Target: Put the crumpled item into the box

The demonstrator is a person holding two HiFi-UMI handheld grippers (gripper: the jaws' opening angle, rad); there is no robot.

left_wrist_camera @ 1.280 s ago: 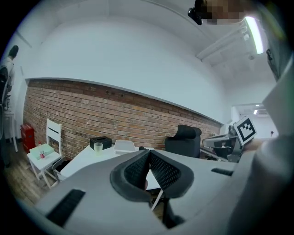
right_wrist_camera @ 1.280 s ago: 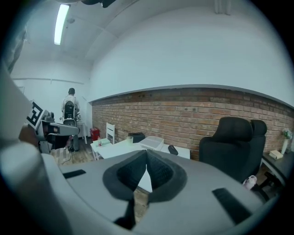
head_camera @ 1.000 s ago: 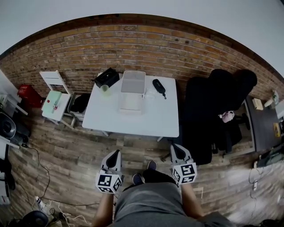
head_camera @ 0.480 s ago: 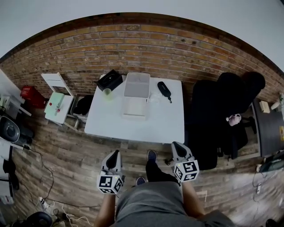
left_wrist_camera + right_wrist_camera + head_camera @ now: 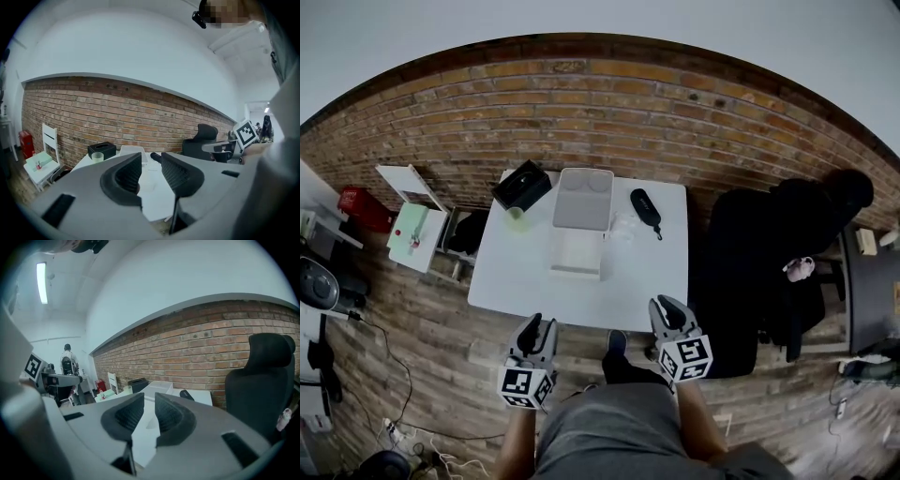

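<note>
On the white table (image 5: 534, 281) stands a clear box (image 5: 577, 251) with its lid (image 5: 583, 186) raised; it also shows as the box (image 5: 131, 151) and the box (image 5: 157, 387) in the gripper views. A pale crumpled item (image 5: 623, 226) lies just right of it. My left gripper (image 5: 535, 324) (image 5: 151, 163) hangs at the table's near edge. Its jaws have just been opening and hold nothing. My right gripper (image 5: 662, 306) (image 5: 150, 405) is at the near right corner, its jaws also just opening, narrowly apart and empty.
A black tissue box (image 5: 522, 185), a green cup (image 5: 517, 214) and a black case (image 5: 645, 208) sit at the table's far side. A black office chair (image 5: 759, 253) stands right of the table, a white chair (image 5: 414, 230) left. A brick wall lies behind.
Both grippers have moved forward to the table's near edge, and the table looks closer. Both pairs of jaws, shut before, now stand apart, the left wider.
</note>
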